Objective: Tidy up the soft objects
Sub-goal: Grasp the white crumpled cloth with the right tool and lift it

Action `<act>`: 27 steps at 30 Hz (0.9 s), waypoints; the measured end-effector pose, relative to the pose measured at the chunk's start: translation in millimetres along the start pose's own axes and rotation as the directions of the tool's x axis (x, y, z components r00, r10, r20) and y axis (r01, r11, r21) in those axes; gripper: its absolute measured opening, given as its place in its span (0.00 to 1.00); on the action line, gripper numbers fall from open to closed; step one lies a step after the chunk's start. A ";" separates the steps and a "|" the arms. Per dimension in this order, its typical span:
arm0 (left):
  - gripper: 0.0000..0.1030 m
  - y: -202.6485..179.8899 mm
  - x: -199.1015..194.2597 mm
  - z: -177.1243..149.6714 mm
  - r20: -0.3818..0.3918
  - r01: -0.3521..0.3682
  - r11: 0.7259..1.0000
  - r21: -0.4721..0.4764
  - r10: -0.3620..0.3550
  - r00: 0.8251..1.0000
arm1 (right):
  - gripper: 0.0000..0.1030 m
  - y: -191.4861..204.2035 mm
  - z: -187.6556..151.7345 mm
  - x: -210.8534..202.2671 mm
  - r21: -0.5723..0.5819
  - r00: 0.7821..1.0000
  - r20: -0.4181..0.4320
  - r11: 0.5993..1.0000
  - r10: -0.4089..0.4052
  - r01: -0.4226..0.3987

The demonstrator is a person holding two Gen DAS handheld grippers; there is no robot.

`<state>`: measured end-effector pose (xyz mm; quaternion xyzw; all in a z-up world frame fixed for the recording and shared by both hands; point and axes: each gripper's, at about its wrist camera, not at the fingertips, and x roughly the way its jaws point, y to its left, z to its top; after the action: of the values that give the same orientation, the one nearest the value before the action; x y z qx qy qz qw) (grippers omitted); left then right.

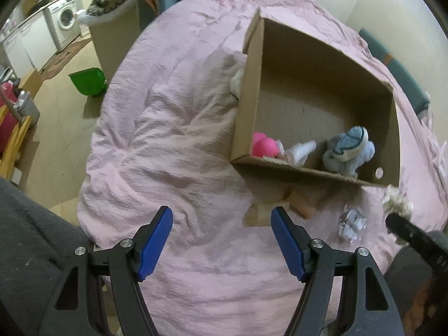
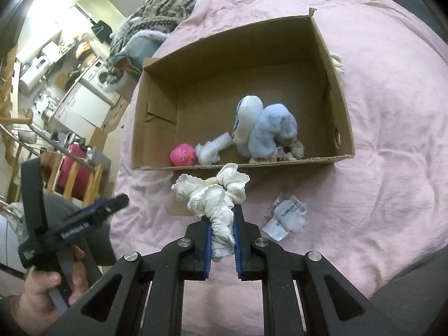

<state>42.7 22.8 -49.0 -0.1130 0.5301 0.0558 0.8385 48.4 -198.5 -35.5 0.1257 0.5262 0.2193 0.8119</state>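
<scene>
An open cardboard box (image 2: 340, 106) lies on the pink bedcover (image 2: 392, 112). Inside it are a pink ball toy (image 2: 183, 154), a white cloth piece (image 2: 212, 149) and a blue and white plush (image 2: 263, 128). My right gripper (image 2: 221, 215) is shut on a white frilly cloth (image 2: 210, 193), held just in front of the box's near wall. My left gripper (image 1: 221, 217) is open and empty above the bedcover (image 1: 168, 140), left of the box (image 1: 252, 98). The frilly cloth (image 1: 397, 204) shows at the right edge of the left wrist view.
A small clear packet with a label (image 2: 287, 214) lies on the bedcover right of my right gripper. A patterned blanket pile (image 2: 156, 14) sits at the bed's far end. A green bin (image 1: 88, 81) stands on the floor to the left.
</scene>
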 end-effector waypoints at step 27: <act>0.05 -53.0 60.3 -1.6 -0.094 0.095 0.985 0.146 -0.082 0.992 | 0.14 -7.9 0.2 5.1 0.053 0.998 0.009 0.997 0.057 -0.057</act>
<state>78.6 -30.5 -97.1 -0.0754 0.5636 -0.0265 0.8221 52.2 -202.9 -43.0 0.1629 0.5252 0.2279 0.8036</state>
